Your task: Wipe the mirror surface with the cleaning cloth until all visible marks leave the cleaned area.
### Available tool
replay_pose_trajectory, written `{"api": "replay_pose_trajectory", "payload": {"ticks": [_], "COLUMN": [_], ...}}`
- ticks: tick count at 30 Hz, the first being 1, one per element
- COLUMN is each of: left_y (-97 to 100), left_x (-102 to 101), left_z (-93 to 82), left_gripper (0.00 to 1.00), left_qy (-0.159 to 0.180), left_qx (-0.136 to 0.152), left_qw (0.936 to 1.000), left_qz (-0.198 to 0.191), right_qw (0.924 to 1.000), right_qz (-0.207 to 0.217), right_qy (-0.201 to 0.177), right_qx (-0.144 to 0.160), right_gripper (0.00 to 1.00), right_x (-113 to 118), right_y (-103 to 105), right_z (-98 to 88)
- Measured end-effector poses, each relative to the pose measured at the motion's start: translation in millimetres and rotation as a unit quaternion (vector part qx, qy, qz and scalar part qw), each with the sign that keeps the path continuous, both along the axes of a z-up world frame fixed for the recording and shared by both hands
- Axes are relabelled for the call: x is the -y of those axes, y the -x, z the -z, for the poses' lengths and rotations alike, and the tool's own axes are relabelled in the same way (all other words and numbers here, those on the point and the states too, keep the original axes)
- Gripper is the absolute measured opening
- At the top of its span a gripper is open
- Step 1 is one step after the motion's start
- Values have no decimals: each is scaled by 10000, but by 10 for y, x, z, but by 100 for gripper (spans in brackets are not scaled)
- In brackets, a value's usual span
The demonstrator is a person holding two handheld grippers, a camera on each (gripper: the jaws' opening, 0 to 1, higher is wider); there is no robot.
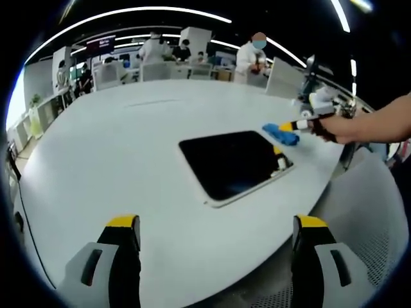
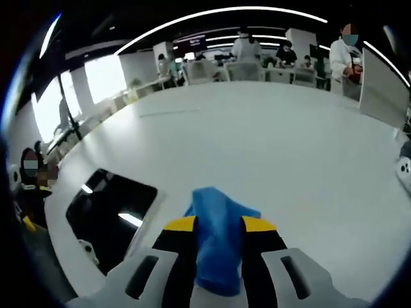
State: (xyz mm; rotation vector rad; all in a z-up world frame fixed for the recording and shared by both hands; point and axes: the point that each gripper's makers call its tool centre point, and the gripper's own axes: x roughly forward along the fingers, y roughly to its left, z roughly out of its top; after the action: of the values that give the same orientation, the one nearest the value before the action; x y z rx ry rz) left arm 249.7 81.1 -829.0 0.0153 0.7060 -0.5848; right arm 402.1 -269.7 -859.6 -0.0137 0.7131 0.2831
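Note:
The mirror (image 1: 234, 163) is a dark rectangle in a thin white frame, lying flat on the white table (image 1: 128, 147) near its front right edge. Just beyond the mirror's far corner lies the blue cleaning cloth (image 1: 280, 133), where my right gripper (image 1: 300, 125) reaches in from the right in a person's hand (image 1: 340, 128). My left gripper (image 1: 217, 224) hangs open above the table's near edge, short of the mirror. In the right gripper view, my right gripper (image 2: 219, 223) is shut on the blue cloth (image 2: 218, 240), which fills the gap between the jaws. The mirror (image 2: 112, 212) lies to its left.
A white mesh chair (image 1: 363, 218) stands by the table's edge at the lower right. A small white object (image 2: 404, 170) sits at the table's right side. Several people and desks (image 1: 167, 61) are far behind the table. The table (image 2: 270, 141) stretches wide beyond the cloth.

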Motion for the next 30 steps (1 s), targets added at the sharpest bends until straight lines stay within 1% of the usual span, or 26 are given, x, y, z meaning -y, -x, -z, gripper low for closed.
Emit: {"api": "replay_pose_trajectory", "payload": {"ticks": [2,3,4,5,7,8,9,14,17,20,21,24,30], "left_y": [0,-5,-7,-8,-6,-5,-4,-3,-3,-7,-8,-7,-3], "left_x": [-1,-7,-10,-12,-9,-7,-6,-2,-8,-13,-13,-14,-6], "left_z": [2,1,-4,-8,-9,-8,-8,-11,-9,-10,-10,-10,-11], "left_gripper": [99,99,99,99,99,99,99,99,99,99,99,99,99], "left_qy": [4,13,23,31,33,29,24,28,23,27,29,30,8], "left_qx": [-3,4,8,10,12,13,14,15,14,12,13,16,18], "left_qw": [10000,10000,10000,10000,10000,10000,10000,10000,10000,10000,10000,10000,10000], "left_qz": [-6,-28,-39,-50,-49,-46,-45,-47,-62,-71,-70,-61,-25], "right_qw": [10000,10000,9995,9987,9984,9979,9974,9980,9979,9986,9987,9989,9993], "right_qz": [14,-13,-109,-165,-195,-254,-270,-53,-34,100,220,302,285], "right_qy": [8,80,302,445,452,527,639,553,538,336,213,-11,-116], "right_qx": [-42,-36,-78,-169,-285,-277,-191,-312,-366,-394,-410,-355,-202], "right_gripper": [19,17,14,11,8,8,7,2,2,2,2,1,1], "right_x": [-22,-50,-45,-25,-89,-102,-81,-39,-32,-21,-20,-50,-57], "right_y": [-7,0,11,25,72,84,74,59,62,52,49,26,-42], "right_z": [14,2,28,71,120,130,126,125,107,72,36,-91,-290]}}
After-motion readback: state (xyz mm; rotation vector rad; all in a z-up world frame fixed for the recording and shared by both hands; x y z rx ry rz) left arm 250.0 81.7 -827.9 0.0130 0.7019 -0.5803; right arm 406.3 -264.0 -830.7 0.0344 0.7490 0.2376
